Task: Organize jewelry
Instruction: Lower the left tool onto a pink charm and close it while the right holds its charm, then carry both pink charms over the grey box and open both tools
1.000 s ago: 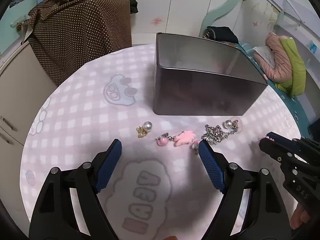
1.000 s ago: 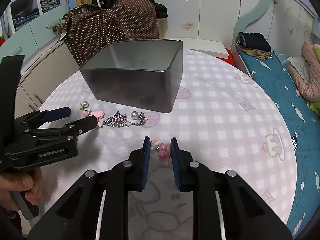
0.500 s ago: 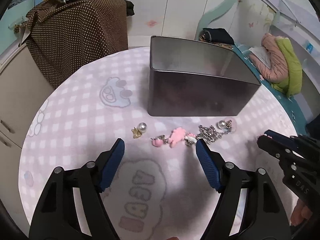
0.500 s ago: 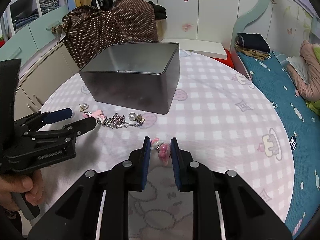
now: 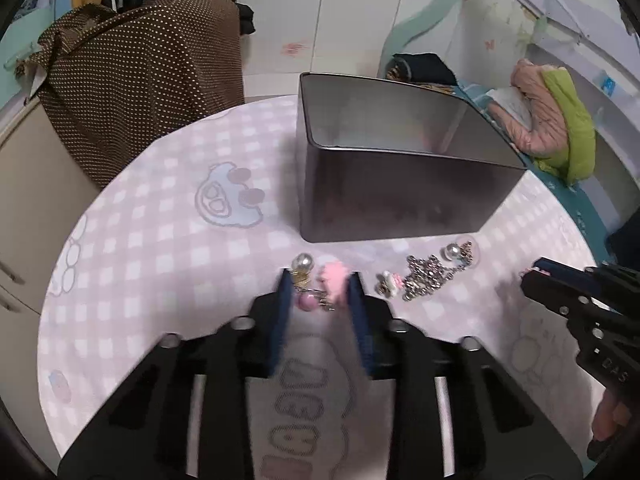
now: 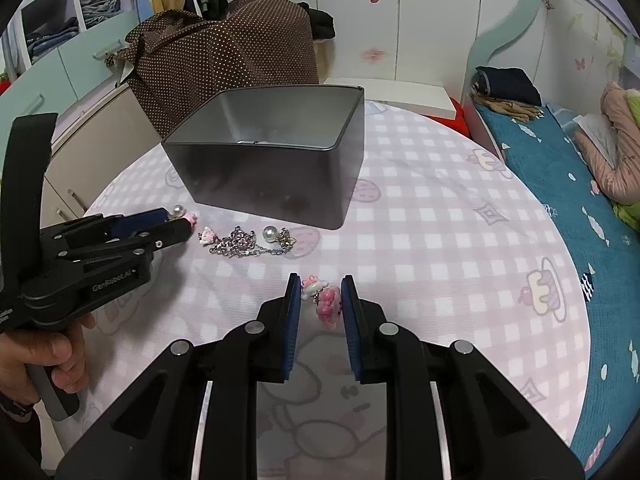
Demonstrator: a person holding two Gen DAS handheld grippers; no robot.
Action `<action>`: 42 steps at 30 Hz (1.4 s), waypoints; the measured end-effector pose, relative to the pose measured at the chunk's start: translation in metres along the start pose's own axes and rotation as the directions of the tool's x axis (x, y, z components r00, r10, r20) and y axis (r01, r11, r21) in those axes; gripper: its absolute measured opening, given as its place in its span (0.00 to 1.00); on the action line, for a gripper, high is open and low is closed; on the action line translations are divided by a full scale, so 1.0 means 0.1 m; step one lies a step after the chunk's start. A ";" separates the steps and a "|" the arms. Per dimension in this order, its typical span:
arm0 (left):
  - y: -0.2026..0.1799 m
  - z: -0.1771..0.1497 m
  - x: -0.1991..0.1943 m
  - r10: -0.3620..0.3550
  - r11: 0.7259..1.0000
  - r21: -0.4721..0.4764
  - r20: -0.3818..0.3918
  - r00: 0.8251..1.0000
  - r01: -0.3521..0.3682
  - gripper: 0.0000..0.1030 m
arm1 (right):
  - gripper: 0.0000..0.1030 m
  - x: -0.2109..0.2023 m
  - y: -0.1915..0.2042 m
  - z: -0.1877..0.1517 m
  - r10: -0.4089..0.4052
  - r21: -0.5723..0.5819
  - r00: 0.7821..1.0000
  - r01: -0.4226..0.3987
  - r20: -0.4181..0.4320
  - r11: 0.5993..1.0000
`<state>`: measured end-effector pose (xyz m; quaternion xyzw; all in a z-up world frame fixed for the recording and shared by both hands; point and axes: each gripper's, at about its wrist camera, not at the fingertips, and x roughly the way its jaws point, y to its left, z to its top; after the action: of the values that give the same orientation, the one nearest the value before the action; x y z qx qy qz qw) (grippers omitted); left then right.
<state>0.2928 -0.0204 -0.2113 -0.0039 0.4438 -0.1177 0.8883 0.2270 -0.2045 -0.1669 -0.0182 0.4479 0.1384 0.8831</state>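
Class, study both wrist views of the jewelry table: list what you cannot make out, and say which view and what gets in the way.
- Metal tin contents: right wrist view, the near wall hides the floor; only a glint shows.
- Left gripper grasp: left wrist view, motion blur smears the pink charm; contact is unclear.
- Right gripper grasp: fingers flank the pink kitty charm; touching cannot be told.
- Silver chain: links too small.
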 end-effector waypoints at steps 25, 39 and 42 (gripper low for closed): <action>-0.10 -0.10 -0.20 -0.027 0.990 0.141 0.020 0.999 0.024 0.59 | 0.18 -0.07 0.08 0.01 -0.012 -0.019 1.000 0.013 0.009 1.000; -0.02 -0.12 -0.16 -0.143 0.987 0.073 -0.029 0.989 0.145 0.20 | 0.18 -0.12 0.07 0.01 -0.015 -0.015 1.000 0.016 0.017 1.000; 0.01 -0.12 -0.26 -0.134 0.989 0.068 -0.006 0.991 0.134 0.20 | 0.18 -0.15 0.08 0.03 -0.014 -0.019 1.000 0.015 0.025 1.000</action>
<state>0.2684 -0.0131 -0.1983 -0.0035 0.4389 -0.1923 0.8777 0.2185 -0.1997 -0.1527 -0.0284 0.4353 0.1364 0.8895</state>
